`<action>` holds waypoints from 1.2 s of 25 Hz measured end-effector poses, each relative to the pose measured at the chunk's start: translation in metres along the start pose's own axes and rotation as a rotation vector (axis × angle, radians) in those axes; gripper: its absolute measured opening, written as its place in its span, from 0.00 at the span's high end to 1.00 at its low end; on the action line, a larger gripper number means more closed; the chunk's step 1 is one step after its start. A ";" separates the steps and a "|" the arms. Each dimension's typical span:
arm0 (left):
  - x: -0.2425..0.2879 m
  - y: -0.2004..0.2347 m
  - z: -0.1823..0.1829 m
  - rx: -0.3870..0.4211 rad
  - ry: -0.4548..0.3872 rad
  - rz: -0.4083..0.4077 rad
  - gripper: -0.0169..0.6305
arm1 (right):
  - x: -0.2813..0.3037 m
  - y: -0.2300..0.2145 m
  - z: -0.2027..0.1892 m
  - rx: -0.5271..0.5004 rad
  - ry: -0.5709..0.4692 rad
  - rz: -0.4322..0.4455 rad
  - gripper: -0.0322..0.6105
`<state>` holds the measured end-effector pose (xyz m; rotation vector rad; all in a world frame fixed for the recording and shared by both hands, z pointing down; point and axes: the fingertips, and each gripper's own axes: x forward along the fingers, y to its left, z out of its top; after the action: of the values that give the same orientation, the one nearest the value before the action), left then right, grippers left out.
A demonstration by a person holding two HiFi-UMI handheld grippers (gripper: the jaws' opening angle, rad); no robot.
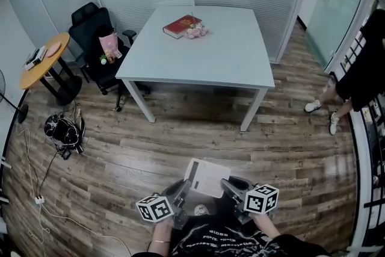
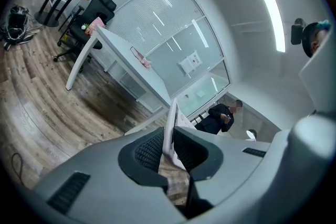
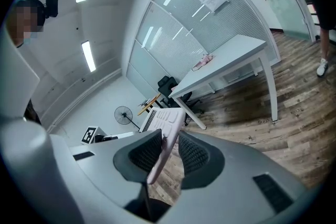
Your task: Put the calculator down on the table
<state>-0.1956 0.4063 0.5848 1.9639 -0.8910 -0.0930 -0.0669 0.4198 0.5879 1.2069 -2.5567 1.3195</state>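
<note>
Far left in the head view: a round wooden side table (image 1: 45, 60), and below it on the plank floor a black bundle of gear (image 1: 62, 129), cables trailing toward the lower left corner. Just right of those, a black office chair (image 1: 90, 27) carrying a pink bag (image 1: 110, 44). Upper centre: a white table (image 1: 228, 63), with a red book (image 1: 180, 26) near its far edge and a small pink item (image 1: 197, 31) touching the book's right side. Bottom centre, well apart from that table and above the floor: the pale calculator (image 1: 207, 176), held up between the two tools. On its left edge, the left gripper (image 1: 183, 188), jaws clamped tight on the calculator (image 2: 171, 124) in the left gripper view, pads (image 2: 147, 151) pressed to the thin, edge-on body. On its right edge, the right gripper (image 1: 231, 185); in the right gripper view, jaws a little apart around the calculator (image 3: 165, 121), body leaning on the left-hand pad (image 3: 145, 153), a sliver of floor showing before the other pad. Far right edge of the head view: a person (image 1: 361, 69) in dark clothes and white shoes, standing beside a glass wall.
</note>
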 end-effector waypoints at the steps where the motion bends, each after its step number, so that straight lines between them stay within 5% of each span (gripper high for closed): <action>1: 0.004 0.002 0.002 0.002 0.002 0.013 0.87 | 0.003 -0.004 0.003 0.005 0.003 0.003 0.78; 30: 0.199 0.025 0.150 -0.059 -0.204 0.216 0.86 | 0.124 -0.135 0.222 -0.116 0.178 0.167 0.77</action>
<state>-0.1240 0.1663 0.5786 1.8139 -1.2147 -0.1941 0.0019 0.1408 0.5809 0.8334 -2.6098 1.2237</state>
